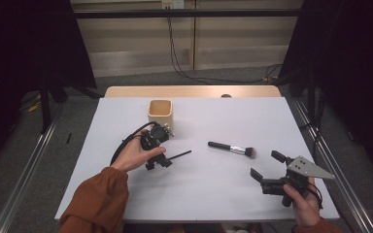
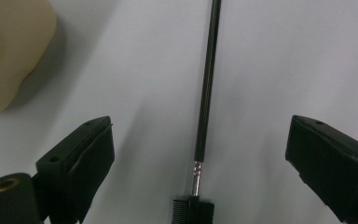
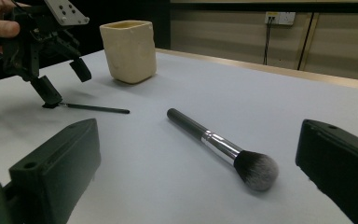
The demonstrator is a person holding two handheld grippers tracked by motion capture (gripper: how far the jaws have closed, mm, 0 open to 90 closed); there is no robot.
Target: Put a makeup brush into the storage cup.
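A: Start with the bench (image 1: 199, 194). What sits on it?

B: A cup (image 1: 160, 114) just beyond the left gripper (image 1: 156, 162); seen from that gripper, it lies up and to the left of the fingers (image 2: 81, 158).

A: And those fingers?

B: Spread wide, pointing down, with the thin comb (image 2: 204, 112) lying between them, its toothed head nearest the camera and its stem running away. Neither finger touches it.

A: The right gripper (image 1: 267, 170)?

B: Held low over the bench's near right, fingers (image 3: 60, 163) spread, nothing between them.

A: And the brush (image 1: 233, 148)?

B: Flat on the bench ahead of the right fingers, bristles nearer them, handle pointing toward the comb.
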